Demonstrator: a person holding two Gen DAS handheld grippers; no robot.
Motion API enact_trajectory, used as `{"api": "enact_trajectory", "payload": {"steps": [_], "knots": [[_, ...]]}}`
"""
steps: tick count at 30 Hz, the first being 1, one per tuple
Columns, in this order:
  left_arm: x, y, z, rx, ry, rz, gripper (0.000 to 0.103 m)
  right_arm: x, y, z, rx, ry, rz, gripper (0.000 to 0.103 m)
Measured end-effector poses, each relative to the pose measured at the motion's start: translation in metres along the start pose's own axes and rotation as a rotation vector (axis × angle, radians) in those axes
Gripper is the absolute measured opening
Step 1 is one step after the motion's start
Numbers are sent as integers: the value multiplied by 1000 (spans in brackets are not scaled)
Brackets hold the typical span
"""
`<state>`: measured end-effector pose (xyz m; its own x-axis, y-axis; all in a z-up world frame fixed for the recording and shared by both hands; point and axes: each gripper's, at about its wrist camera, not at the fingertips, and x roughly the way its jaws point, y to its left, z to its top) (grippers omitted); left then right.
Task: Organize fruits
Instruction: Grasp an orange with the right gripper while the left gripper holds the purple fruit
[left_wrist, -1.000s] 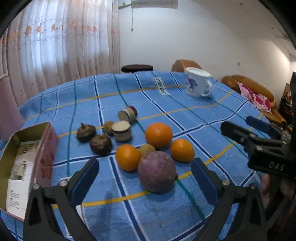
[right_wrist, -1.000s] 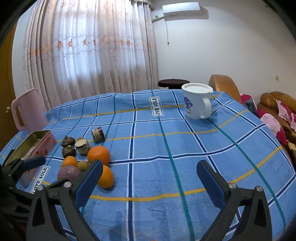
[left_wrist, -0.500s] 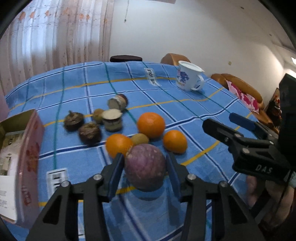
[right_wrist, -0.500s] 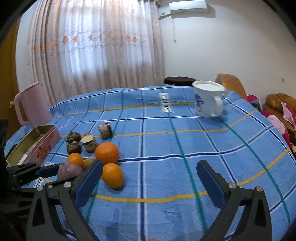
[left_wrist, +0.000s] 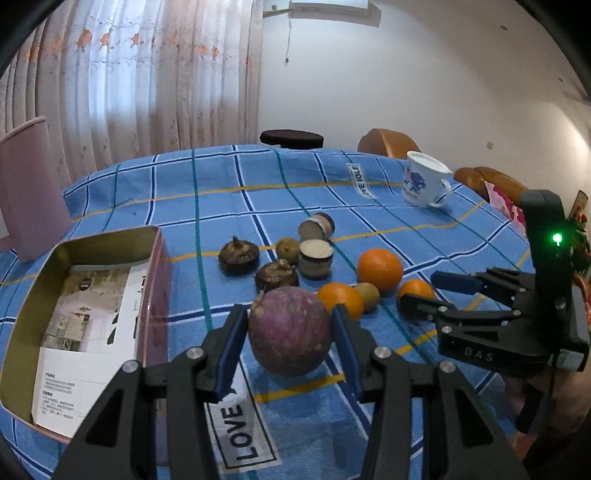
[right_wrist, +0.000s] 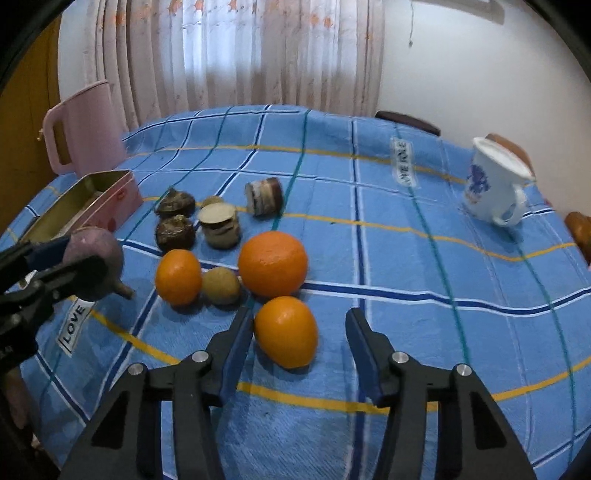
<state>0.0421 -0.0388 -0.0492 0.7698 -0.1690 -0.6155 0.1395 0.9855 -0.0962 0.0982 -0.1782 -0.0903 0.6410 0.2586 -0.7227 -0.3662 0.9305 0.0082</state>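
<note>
My left tool (left_wrist: 290, 332) is gripping the round purple, rough-skinned fruit (left_wrist: 290, 330) between its blue-padded fingers (left_wrist: 231, 349), and the fruit is hanging just above the blue checked cloth of the bench (left_wrist: 314, 417). From the right wrist camera the same fruit (right_wrist: 96, 260) is showing at nine o'clock, its stub pointing down toward the cloth.

My right tool (right_wrist: 299, 343) is standing partly open around the small orange at the near edge of the pile (right_wrist: 286, 331); the left finger is sitting just beside the orange's skin, the right finger is well clear of it.

Just beyond, at twelve o'clock from that orange, the largest orange (right_wrist: 272, 264) is resting on the cloth, with a small tan-brown round fruit (right_wrist: 221, 285) beside it at its eight o'clock and a medium orange (right_wrist: 178, 276) touching that one on the far side.

Farther out, two dark brown knobbly bulbs (right_wrist: 174, 232) and two cut, pale-faced cylinder pieces (right_wrist: 219, 224) are lying in a loose cluster.

At ten o'clock an open pink tin box with a gold interior (left_wrist: 22, 295) is sitting with printed paper inside, and behind it a pink plastic pitcher (right_wrist: 86, 127) is standing. At two o'clock, far across the bench, a white enamel mug with a blue pattern (right_wrist: 495, 184) is standing upright.
</note>
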Motion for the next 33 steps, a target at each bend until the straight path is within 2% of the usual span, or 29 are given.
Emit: {"api": "enact_trajectory", "payload": {"steps": [3, 7, 22, 33], "knots": [[1, 2, -2, -6, 5, -5, 49, 4, 4, 0, -14, 35, 23, 38], [0, 4, -3, -10, -1, -9, 49, 3, 1, -1, -1, 28, 48, 37], [-21, 3, 2, 4, -80, 30, 49, -27, 17, 4, -8, -152, 115, 37], [-32, 9, 5, 3, -123, 59, 49, -34, 34, 12, -33, -211, 134, 37]]}}
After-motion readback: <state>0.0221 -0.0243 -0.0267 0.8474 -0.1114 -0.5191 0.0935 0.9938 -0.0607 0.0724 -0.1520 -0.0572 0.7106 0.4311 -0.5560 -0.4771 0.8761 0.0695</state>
